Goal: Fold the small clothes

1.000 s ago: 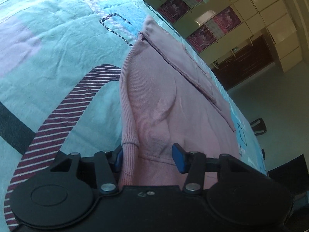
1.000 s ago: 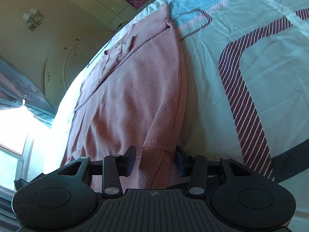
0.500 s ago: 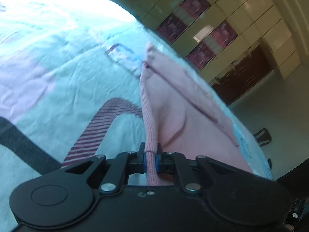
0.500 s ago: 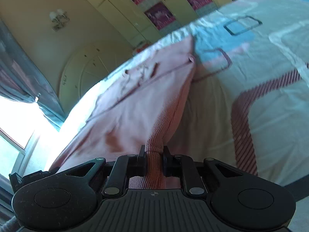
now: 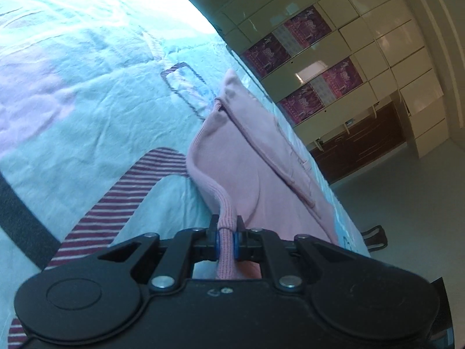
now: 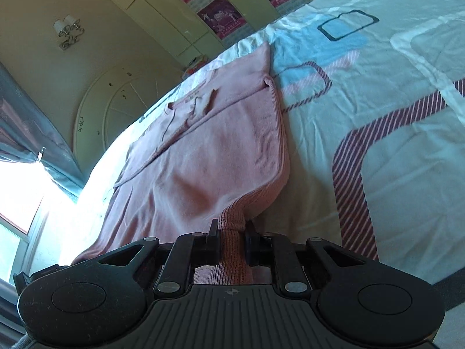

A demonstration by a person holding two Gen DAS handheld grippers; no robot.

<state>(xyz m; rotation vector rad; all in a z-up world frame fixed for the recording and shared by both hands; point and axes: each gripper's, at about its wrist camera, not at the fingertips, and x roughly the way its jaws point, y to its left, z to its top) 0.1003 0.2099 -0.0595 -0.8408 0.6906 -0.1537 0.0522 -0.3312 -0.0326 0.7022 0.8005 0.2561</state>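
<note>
A pink ribbed knit garment lies on a bed, also seen in the right wrist view. My left gripper is shut on its ribbed hem at one near corner, lifting the edge off the sheet. My right gripper is shut on the ribbed hem at the other near corner, held a little above the bed. The rest of the garment lies flat, stretching away toward its far end.
The bedsheet is light blue and white with striped maroon bands. A wall of cream cabinets with magenta posters stands beyond the bed. A bright window with curtain is at the left. Floor lies past the bed's edge.
Both grippers went from open around the hem to shut on it, then lifted the pinched corners up off the bed.
</note>
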